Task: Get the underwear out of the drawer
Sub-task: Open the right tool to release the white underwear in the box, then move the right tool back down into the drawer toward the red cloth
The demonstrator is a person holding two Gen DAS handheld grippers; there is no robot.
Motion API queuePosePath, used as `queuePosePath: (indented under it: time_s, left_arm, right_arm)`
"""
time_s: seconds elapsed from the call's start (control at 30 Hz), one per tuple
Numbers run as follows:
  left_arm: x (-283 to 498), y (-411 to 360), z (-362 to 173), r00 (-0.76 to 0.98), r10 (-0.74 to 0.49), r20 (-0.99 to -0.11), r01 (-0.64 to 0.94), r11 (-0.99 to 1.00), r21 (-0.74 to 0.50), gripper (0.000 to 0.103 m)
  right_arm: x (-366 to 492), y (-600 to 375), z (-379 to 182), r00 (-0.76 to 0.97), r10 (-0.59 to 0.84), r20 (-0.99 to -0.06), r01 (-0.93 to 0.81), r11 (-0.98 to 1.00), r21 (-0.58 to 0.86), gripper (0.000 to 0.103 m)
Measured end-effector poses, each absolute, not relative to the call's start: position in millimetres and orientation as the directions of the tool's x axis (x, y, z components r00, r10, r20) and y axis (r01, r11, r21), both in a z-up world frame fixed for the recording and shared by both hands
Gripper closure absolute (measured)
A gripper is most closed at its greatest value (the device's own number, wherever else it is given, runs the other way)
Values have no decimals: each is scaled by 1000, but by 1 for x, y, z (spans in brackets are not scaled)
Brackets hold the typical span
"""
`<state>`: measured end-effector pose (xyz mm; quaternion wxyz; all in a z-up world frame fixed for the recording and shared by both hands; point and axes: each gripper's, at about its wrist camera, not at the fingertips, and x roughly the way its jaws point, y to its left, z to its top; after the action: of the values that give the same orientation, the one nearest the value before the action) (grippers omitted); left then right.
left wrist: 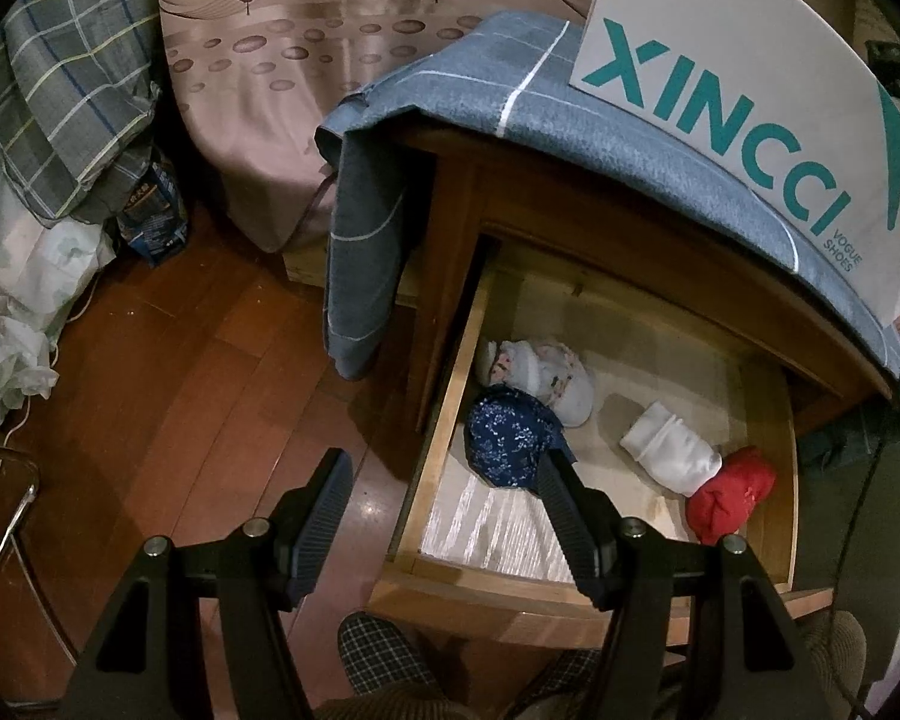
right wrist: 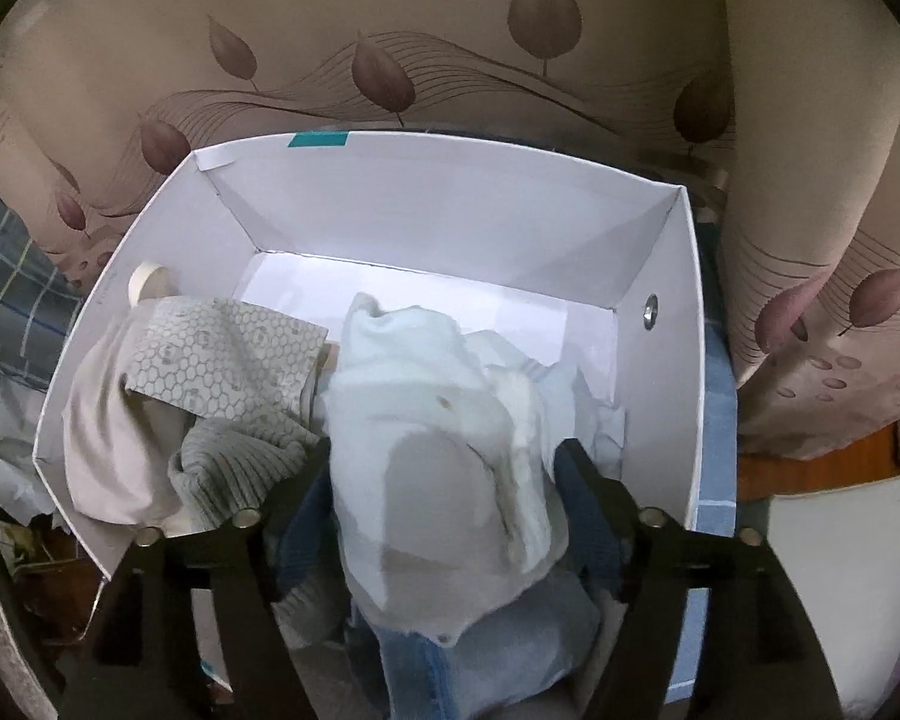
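Ahead of and below the left gripper (left wrist: 444,480), jaws parted and empty: an open wooden drawer (left wrist: 438,438) with rolled underwear, namely a navy floral bundle (left wrist: 510,438) nearest the right finger, a white floral roll (left wrist: 546,378) beyond, a plain white roll (left wrist: 672,456), a red one (left wrist: 732,495) rightmost. Under the right gripper (right wrist: 444,480), over a white shoebox (right wrist: 660,390): pale blue underwear (right wrist: 444,432) between spread jaws, apparently released. Likely light, soft, squashy; best pinched across a roll's thick middle.

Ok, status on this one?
Left gripper open, empty, over drawer. Right gripper around pale underwear in white box. Four bundles left.
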<state>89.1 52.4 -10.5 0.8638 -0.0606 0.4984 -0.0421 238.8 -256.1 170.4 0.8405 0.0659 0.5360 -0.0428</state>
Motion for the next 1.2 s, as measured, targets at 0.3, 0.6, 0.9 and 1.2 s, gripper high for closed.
queuePosePath:
  time_s: [0.3, 0.6, 0.9, 1.2]
  left_arm:
    - [89, 53, -11, 499, -122, -858, 11, 991, -135, 37]
    - [88, 54, -11, 502, -118, -857, 10, 991, -131, 37]
    - [88, 55, -11, 502, -115, -857, 8, 992, -128, 37]
    - [89, 59, -11, 498, -119, -859, -5, 990, -140, 37]
  right_arm:
    - [213, -263, 211, 474, 48, -879, 111, 987, 114, 26]
    - [128, -238, 225, 384, 245, -890, -158, 967, 198, 26]
    - [61, -219, 163, 181, 263, -948, -348, 918, 189, 26]
    - [56, -210, 72, 40, 193, -980, -486, 861, 149, 26]
